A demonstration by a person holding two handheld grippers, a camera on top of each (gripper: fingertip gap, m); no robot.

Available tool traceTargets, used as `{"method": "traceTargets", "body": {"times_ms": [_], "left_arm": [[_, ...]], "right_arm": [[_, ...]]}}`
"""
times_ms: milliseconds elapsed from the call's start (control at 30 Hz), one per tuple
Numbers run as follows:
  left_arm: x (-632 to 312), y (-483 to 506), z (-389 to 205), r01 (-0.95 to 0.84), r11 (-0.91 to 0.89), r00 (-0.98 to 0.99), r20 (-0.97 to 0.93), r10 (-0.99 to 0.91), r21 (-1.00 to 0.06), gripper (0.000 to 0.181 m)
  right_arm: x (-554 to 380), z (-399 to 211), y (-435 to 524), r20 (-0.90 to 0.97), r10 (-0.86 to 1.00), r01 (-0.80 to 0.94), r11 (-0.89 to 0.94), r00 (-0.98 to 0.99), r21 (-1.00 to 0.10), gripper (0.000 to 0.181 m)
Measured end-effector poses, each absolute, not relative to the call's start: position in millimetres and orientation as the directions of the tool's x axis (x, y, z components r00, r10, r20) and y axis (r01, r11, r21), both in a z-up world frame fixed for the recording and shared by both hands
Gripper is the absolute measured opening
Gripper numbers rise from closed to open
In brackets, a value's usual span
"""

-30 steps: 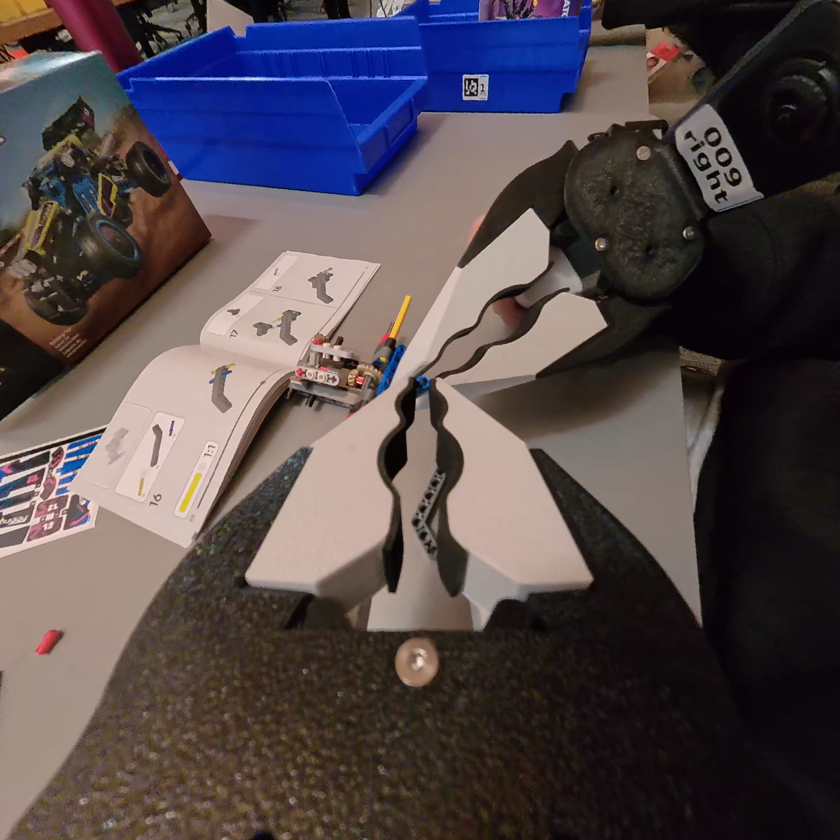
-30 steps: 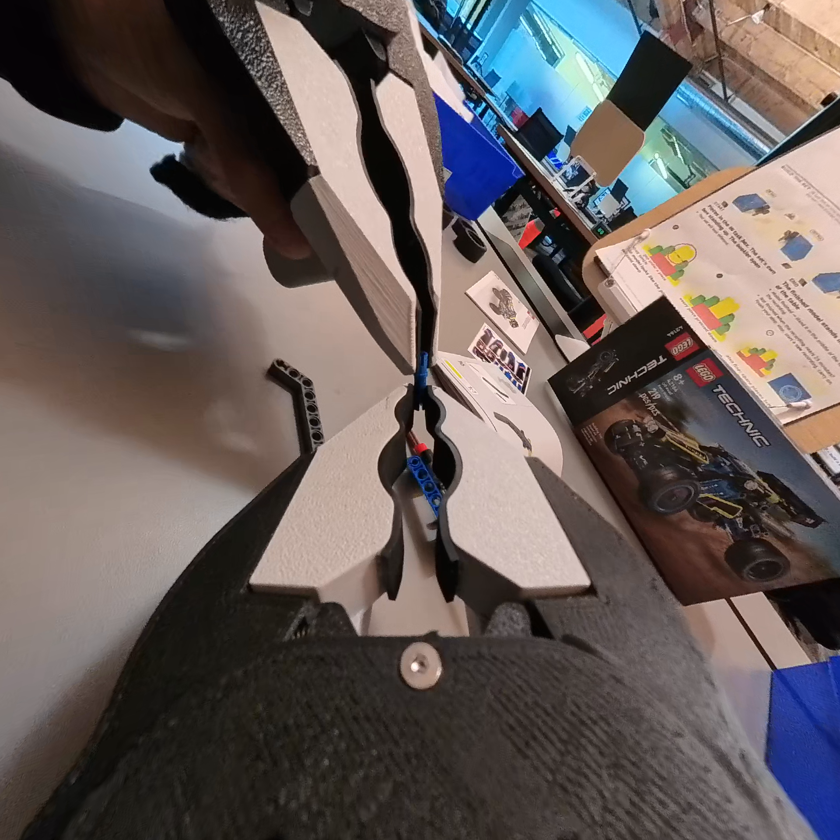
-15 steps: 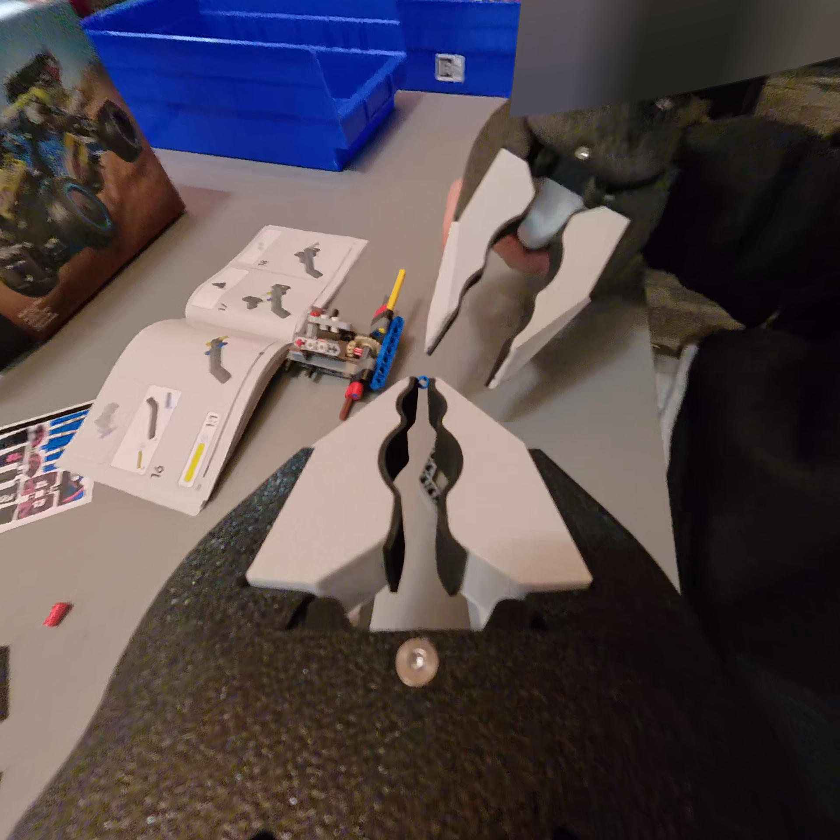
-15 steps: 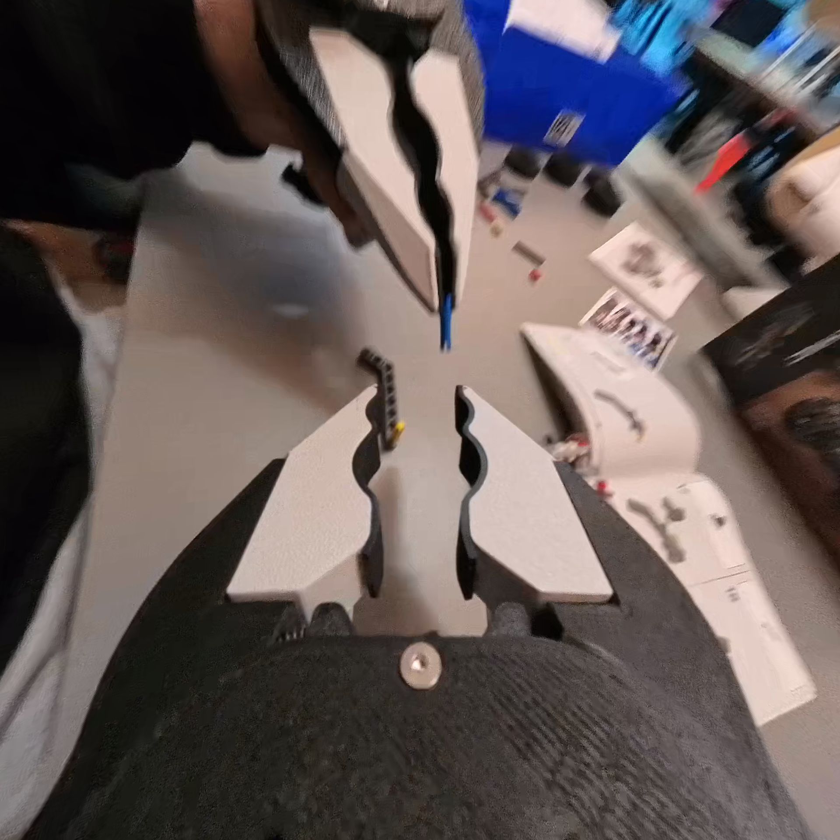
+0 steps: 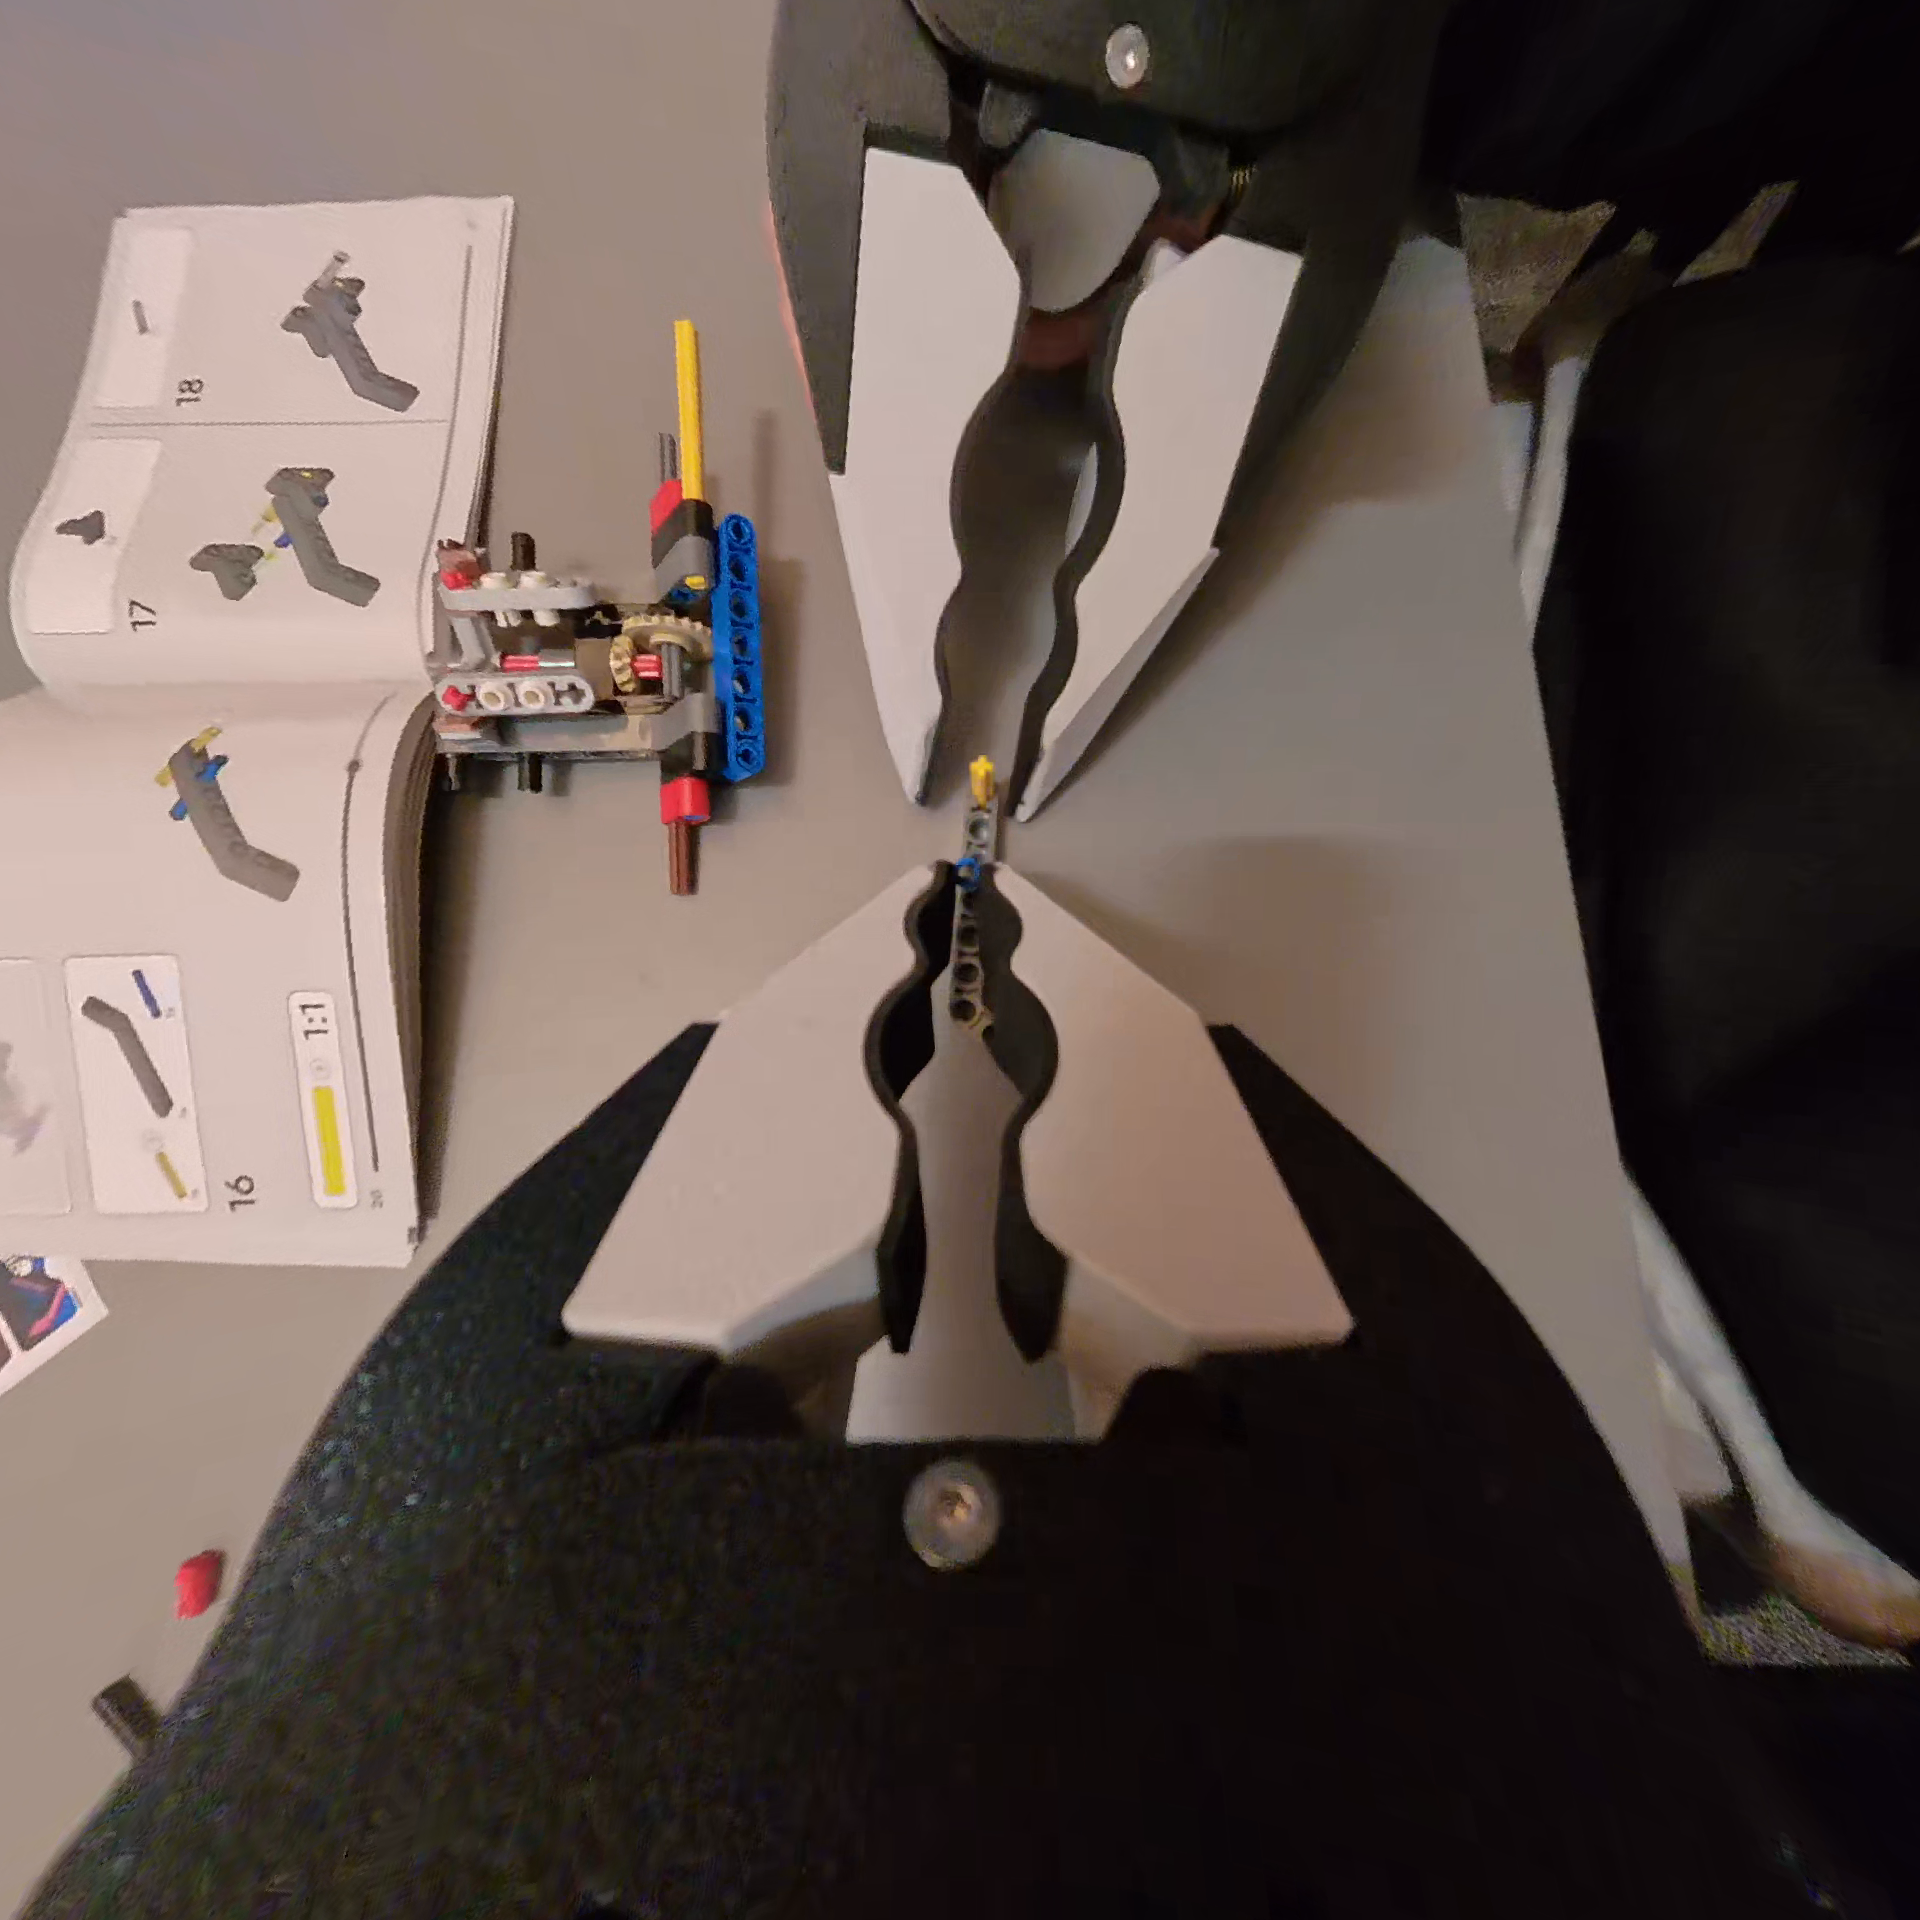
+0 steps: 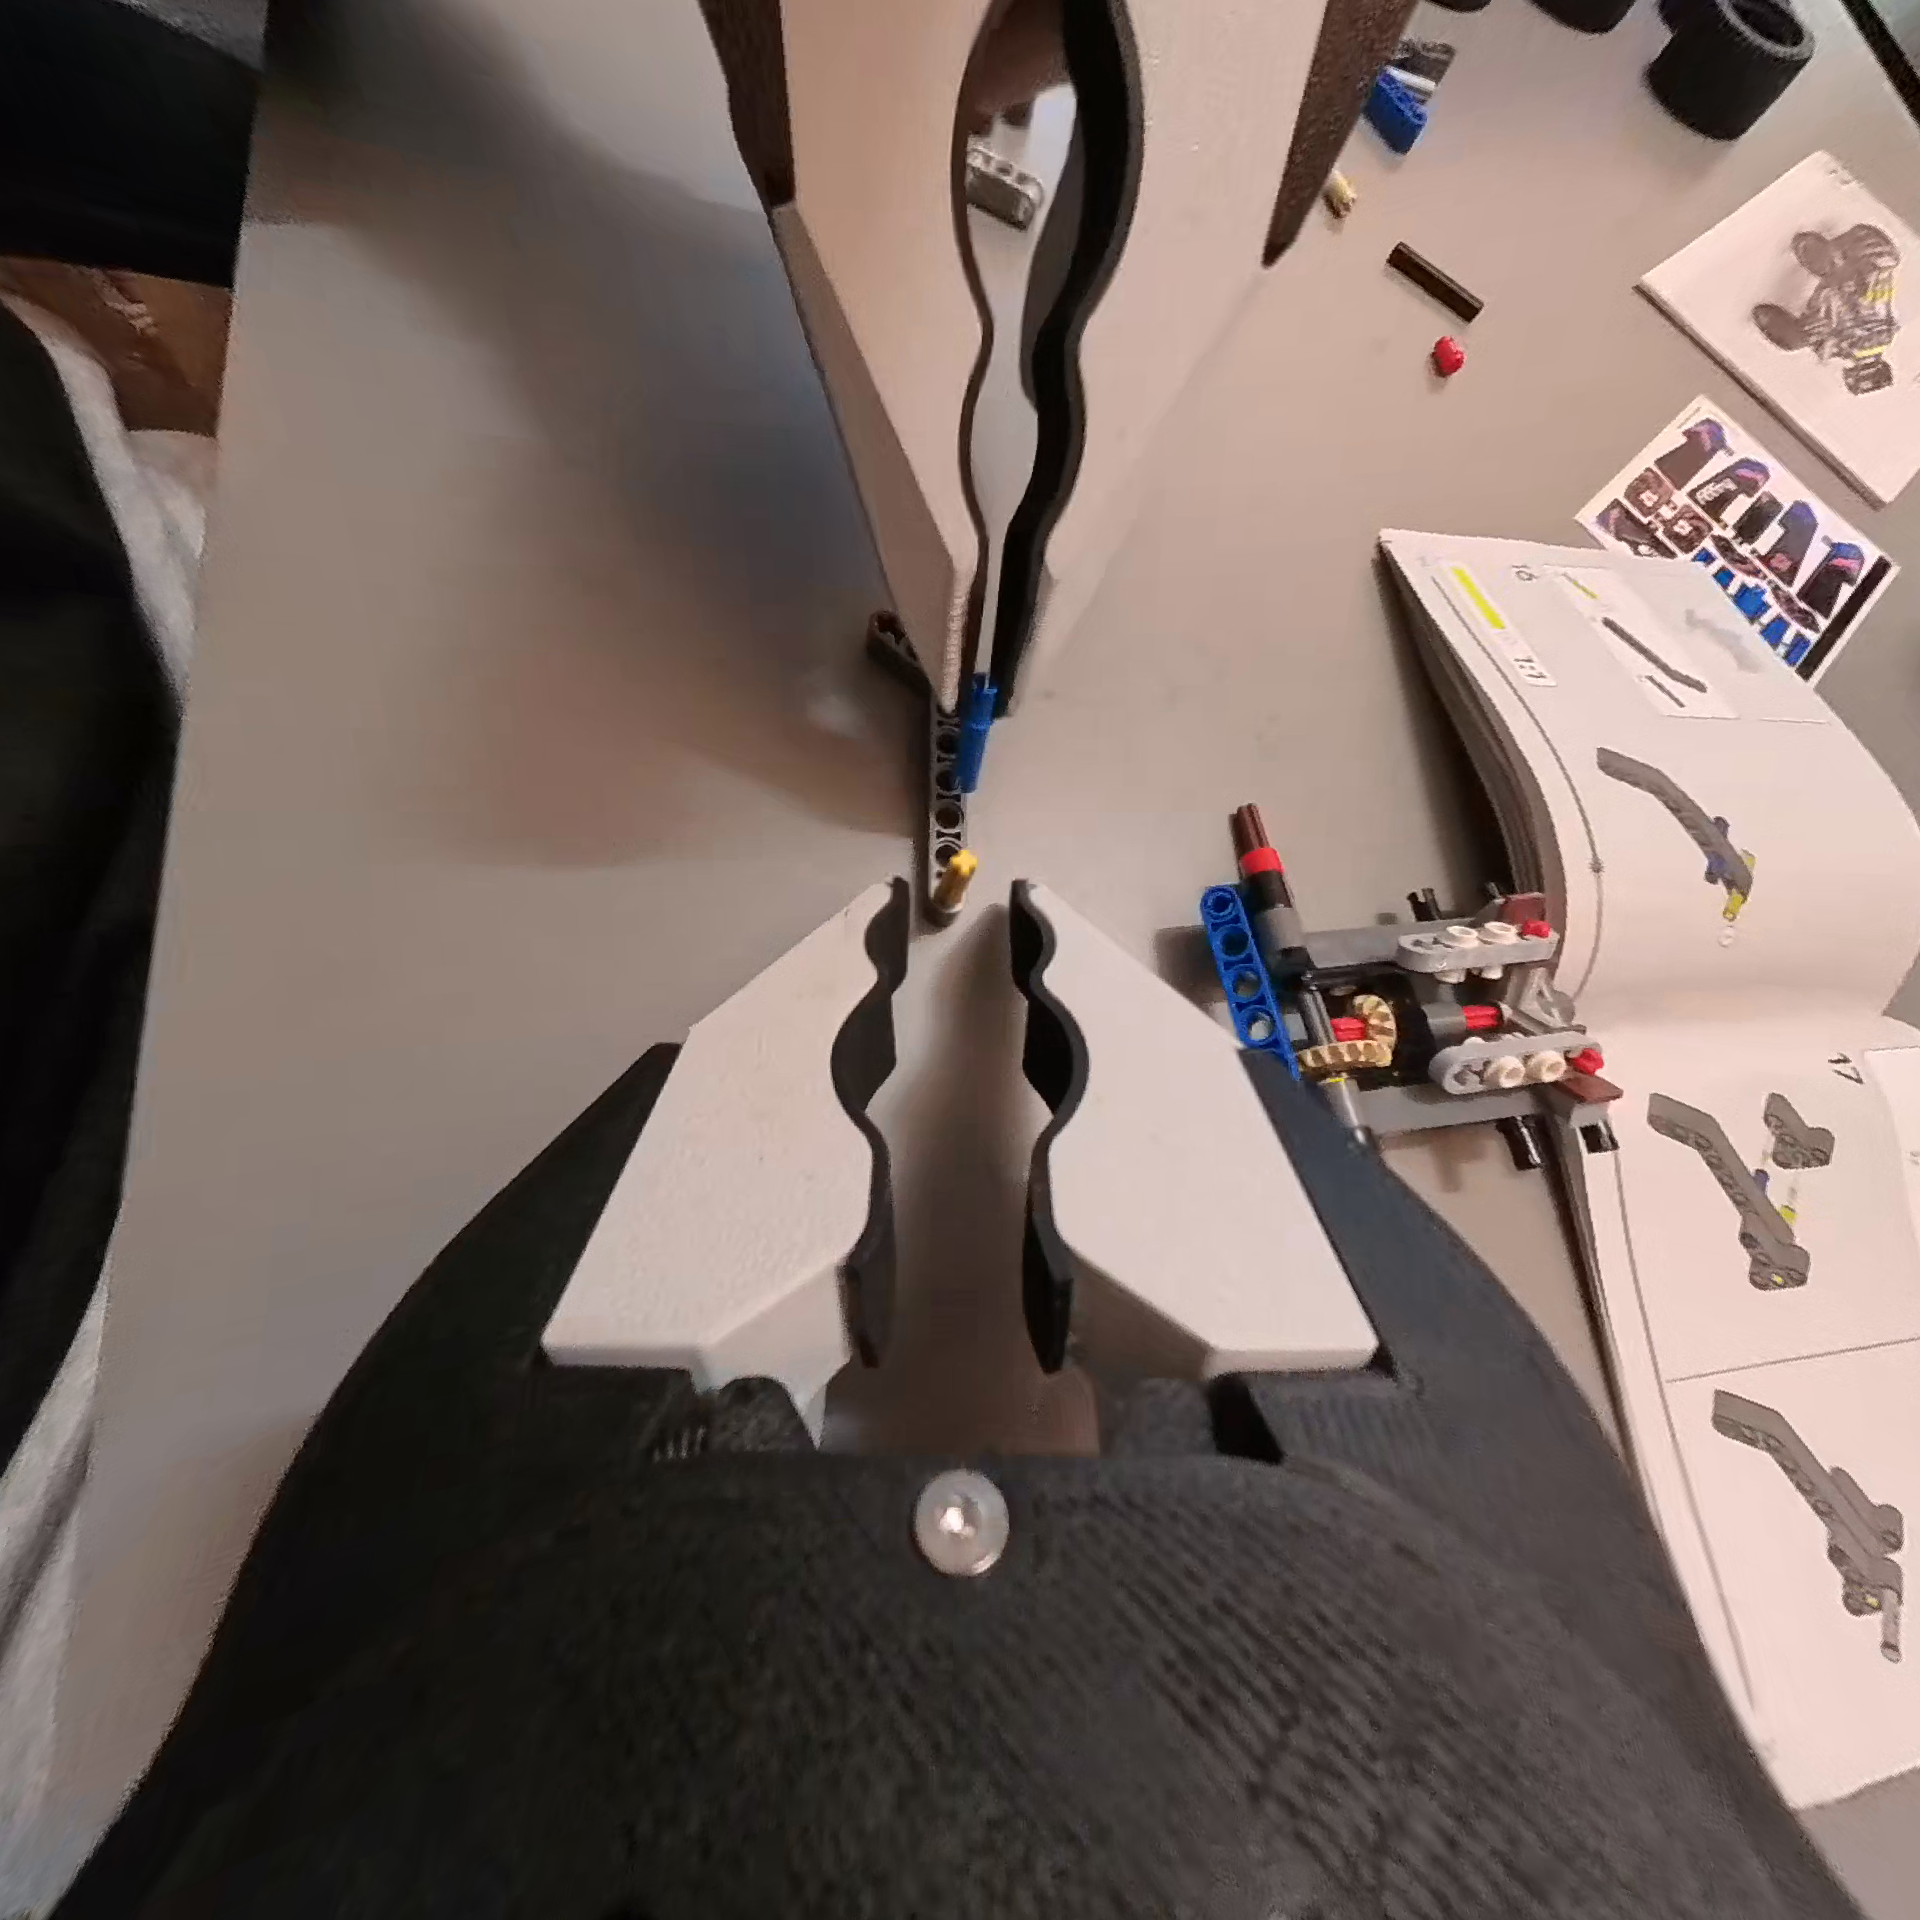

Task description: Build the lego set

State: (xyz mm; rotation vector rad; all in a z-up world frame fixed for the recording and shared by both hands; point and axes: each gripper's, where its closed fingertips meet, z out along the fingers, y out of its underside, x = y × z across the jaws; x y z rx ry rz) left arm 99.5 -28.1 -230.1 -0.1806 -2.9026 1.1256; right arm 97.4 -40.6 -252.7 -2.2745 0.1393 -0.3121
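Two handheld grippers meet tip to tip above a grey table (image 5: 623, 125) during assembly of a construction-toy set. The left gripper (image 5: 968, 871), seen from its own camera, has its jaws closed to a narrow slit and pinches a small blue pin (image 6: 977, 722) at the very tips; the pin sits against a dark grey bent beam (image 6: 948, 790) lying flat on the table directly beneath. A short yellow pin (image 6: 958, 871) stands in the hole at the beam's near end in the right wrist view, just ahead of the right gripper (image 6: 954, 894), whose jaws stand apart with a clear gap and hold nothing, straddling that end of the beam. To one side, well clear of both grippers, lies the partly built gearbox assembly (image 5: 603, 655) with a blue beam, a tan gear, red bushes and a yellow axle, resting against the edge of an open instruction booklet (image 5: 208, 883). Beyond the booklet a sticker sheet (image 6: 1735, 540) and a second leaflet (image 6: 1797, 312) lie flat, with a loose red piece (image 6: 1446, 355), a dark axle (image 6: 1434, 278) and black tyres (image 6: 1725, 62) scattered farther off.
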Motion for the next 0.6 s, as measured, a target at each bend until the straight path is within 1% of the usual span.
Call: {"method": "traceTargets", "body": {"times_ms": [33,67,167,600], "left_arm": [[100.2,-27.9,-230.9,0.103,0.741,-0.992,-0.019,0.121,-0.664,0.001],[100.8,-27.7,-231.6,0.108,0.747,-0.992,-0.020,0.126,-0.656,0.001],[100.1,-27.9,-233.2,0.132,0.762,-0.988,-0.023,0.153,-0.634,0.001],[98.1,-32.3,-237.1,0.226,0.801,-0.971,-0.067,0.228,-0.555,0.001]], "right_arm": [[97.7,-253.1,-40.3,0.178,-0.198,0.003,-0.661,0.964,-0.750,0.014],[96.6,-253.6,-39.4,0.170,-0.190,0.002,-0.663,0.967,-0.749,0.010],[96.0,-254.4,-37.2,0.160,-0.185,-0.003,-0.664,0.970,-0.748,0.006],[96.2,-255.0,-36.9,0.095,-0.186,-0.052,-0.657,0.978,-0.752,0.006]]}}
